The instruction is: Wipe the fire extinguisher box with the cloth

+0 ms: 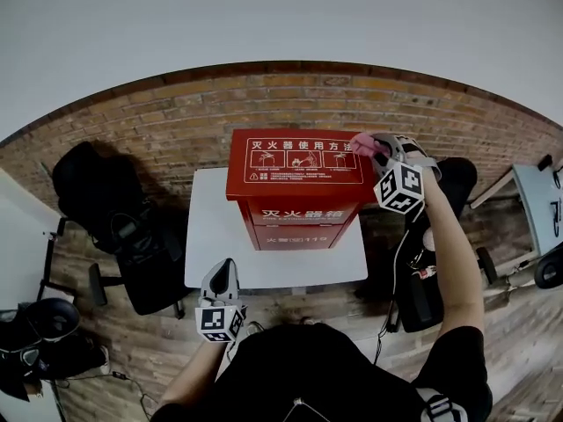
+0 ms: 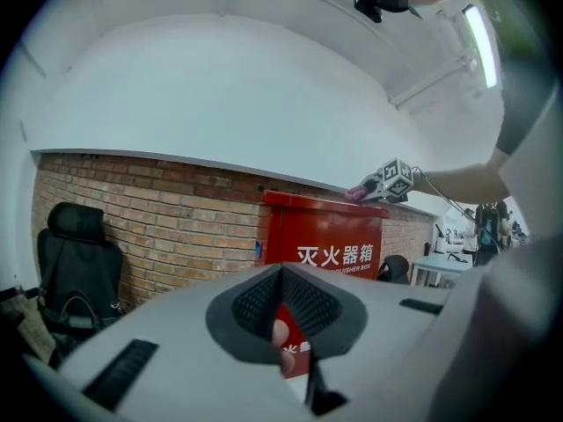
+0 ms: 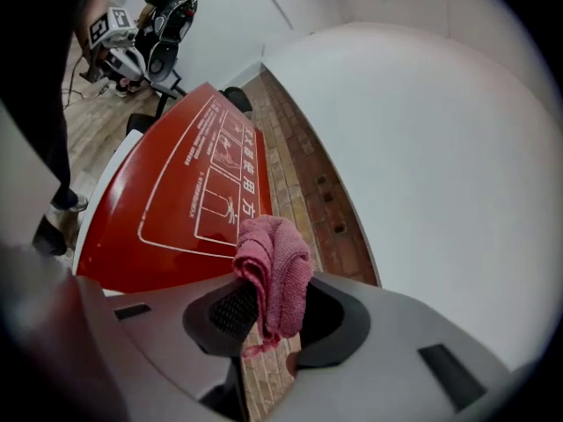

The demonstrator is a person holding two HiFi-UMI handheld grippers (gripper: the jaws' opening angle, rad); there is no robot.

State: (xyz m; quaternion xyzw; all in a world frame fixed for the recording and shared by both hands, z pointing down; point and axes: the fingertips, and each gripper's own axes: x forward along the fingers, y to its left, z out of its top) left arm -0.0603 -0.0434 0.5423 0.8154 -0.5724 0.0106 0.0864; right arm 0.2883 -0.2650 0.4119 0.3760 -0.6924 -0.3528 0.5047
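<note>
The red fire extinguisher box (image 1: 295, 178) stands at the frame's centre on a white surface (image 1: 209, 236), against a brick wall (image 1: 167, 126). At the box's upper right corner, the right tongs (image 1: 371, 145) pinch a pink cloth (image 3: 274, 271) over the lid. At lower centre, the left tongs (image 1: 227, 266) are pressed together, empty, near the surface's front edge.

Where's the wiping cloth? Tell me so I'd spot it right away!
Find the big red box on the white table by the brick wall. At its lid's far right corner the right gripper pinches the cloth. It is the only pink, crumpled thing there.
</note>
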